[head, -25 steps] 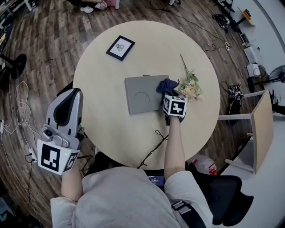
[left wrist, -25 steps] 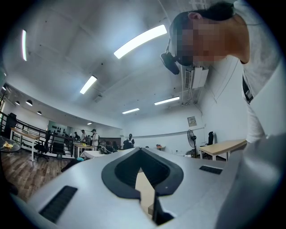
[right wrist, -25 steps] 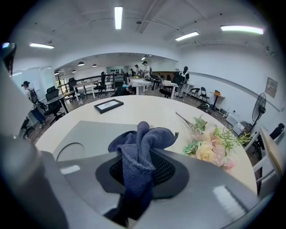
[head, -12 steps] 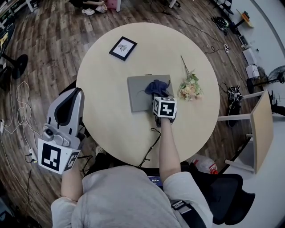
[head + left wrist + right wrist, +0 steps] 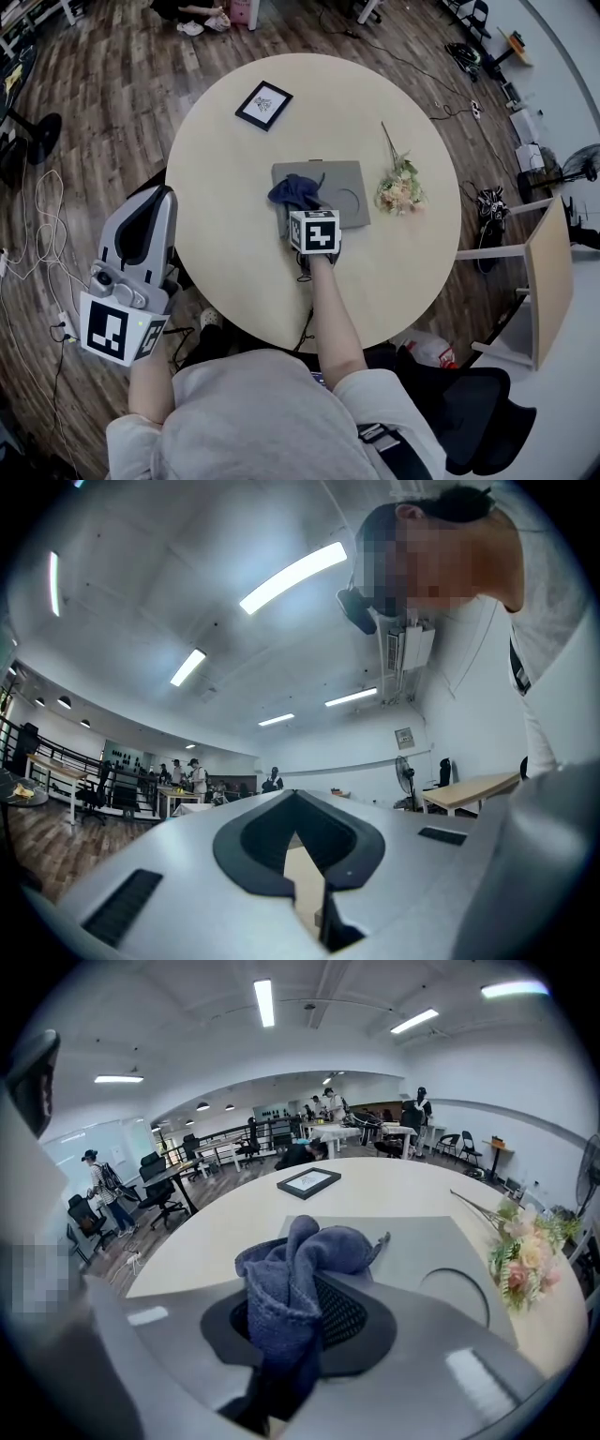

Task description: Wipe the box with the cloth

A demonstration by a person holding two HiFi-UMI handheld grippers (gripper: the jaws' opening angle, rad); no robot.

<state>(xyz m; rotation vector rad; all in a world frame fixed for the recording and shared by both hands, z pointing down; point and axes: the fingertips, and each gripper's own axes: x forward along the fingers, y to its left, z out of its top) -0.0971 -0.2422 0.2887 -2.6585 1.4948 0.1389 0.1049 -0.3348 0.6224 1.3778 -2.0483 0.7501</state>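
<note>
- The right gripper [image 5: 305,215] is over the round table [image 5: 225,244], its jaws clamped on the dark blue cloth [image 5: 292,1283] — the fabric bunches up out of them in a loose fold.
- The cloth [image 5: 292,191] lies on the left part of the flat grey box [image 5: 339,178], close to the box's left edge.
- The box sits near the middle of the table; a shallow round recess [image 5: 348,200] shows on its bare right half.
- The left gripper [image 5: 153,197] hangs off the table's left side, above the wood floor [image 5: 84,112]; its jaws are together with nothing between them, and they point up toward the ceiling lights [image 5: 292,576].
- A black picture frame [image 5: 263,105] lies on the far left part of the table, well apart from the box.
- A spray of flowers [image 5: 400,188] lies just right of the box.
</note>
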